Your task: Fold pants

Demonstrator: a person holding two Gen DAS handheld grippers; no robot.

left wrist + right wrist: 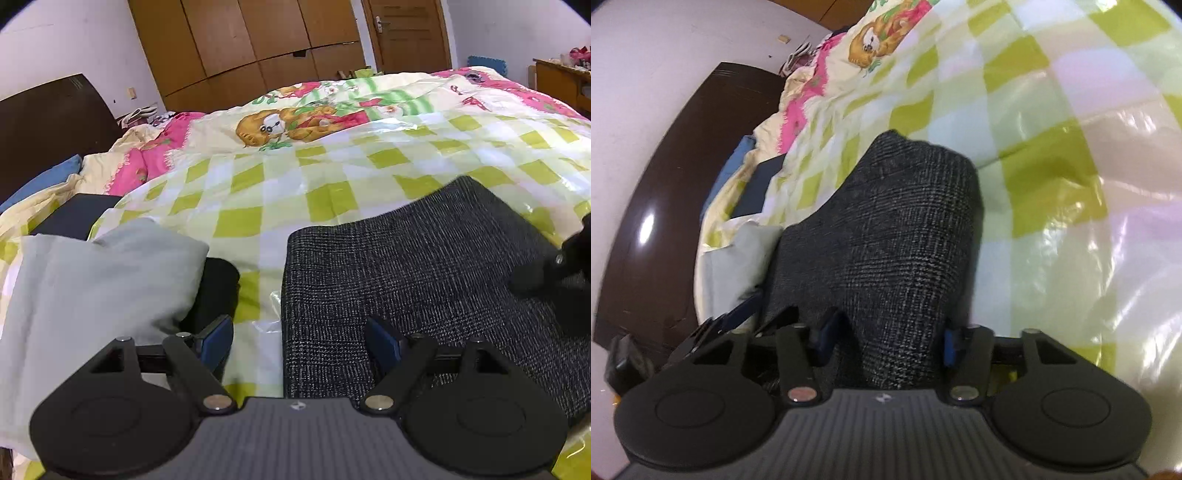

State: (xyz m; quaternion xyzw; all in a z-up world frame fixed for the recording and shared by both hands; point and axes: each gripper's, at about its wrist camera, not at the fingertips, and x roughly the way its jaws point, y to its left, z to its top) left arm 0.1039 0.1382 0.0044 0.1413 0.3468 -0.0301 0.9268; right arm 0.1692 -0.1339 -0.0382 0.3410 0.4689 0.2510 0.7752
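1. Two grippers worked over one bed. The left gripper (pixel 299 339) stood wide open, nothing between its blue pads; its right pad (pixel 384 343) lay over the near left edge of the dark plaid pants (pixel 424 266), its left pad beside them.
2. Pants lay folded flat on the checked plastic sheet (pixel 258 192), left edge straight, far corner rounded.
3. The right gripper (pixel 882 339) was partly closed, with a fold of the pants (pixel 897 236) rising between its jaws; whether the pads pressed it could not be told.
4. Grey cloth (pixel 96 280) lay left of the pants, a bare strip of sheet between.
5. Open sheet stretched beyond and to the right.
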